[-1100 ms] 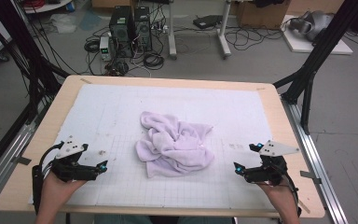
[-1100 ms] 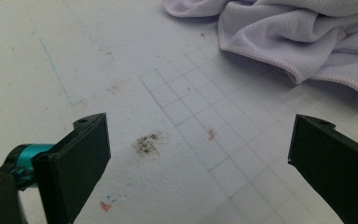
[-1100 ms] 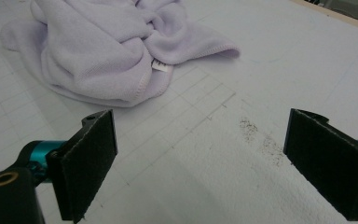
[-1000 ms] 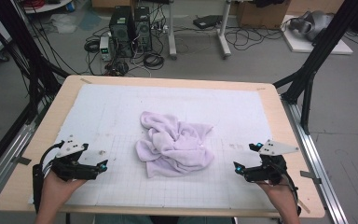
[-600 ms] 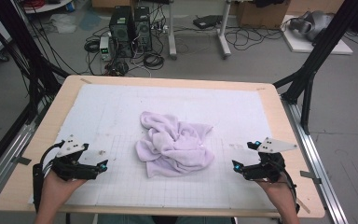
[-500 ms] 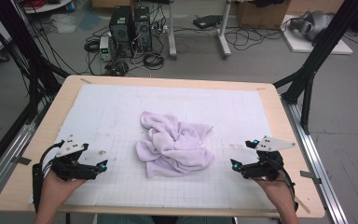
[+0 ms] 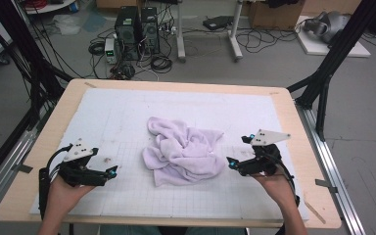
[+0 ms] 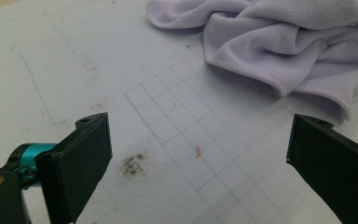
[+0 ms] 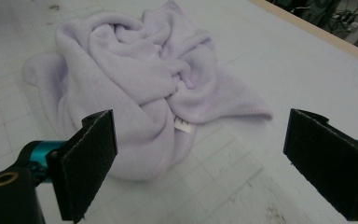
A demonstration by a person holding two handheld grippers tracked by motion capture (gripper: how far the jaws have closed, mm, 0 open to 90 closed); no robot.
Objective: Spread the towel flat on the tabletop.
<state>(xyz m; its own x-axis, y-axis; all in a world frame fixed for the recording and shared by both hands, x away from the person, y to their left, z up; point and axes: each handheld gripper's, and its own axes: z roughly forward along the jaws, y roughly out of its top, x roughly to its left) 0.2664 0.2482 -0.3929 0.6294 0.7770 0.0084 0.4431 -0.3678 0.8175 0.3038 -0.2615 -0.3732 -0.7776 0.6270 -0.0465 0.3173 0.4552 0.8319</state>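
One crumpled lilac towel [image 7: 183, 152] lies bunched near the middle of the white gridded mat [image 7: 127, 112] that covers the table [image 7: 284, 98], its folds twisted together and a small white label [image 9: 182, 125] showing at one hem in the right gripper view. Nothing holds it — it sits just as it did a second ago, in the same heap. The right gripper [image 7: 231, 163] hovers just beside the towel's right edge, jaws spread wide with nothing between them; compared with the earlier frames it has edged leftward, closer to the cloth, though whether it touches the cloth I cannot tell. The left gripper [image 7: 111, 172] sits well apart from the towel on the left side of the mat, jaws likewise wide and empty, in the same spot as before. Its own view shows a dark smudge [image 8: 133, 163] on the mat between the jaws, with the towel's hemmed edge farther off.
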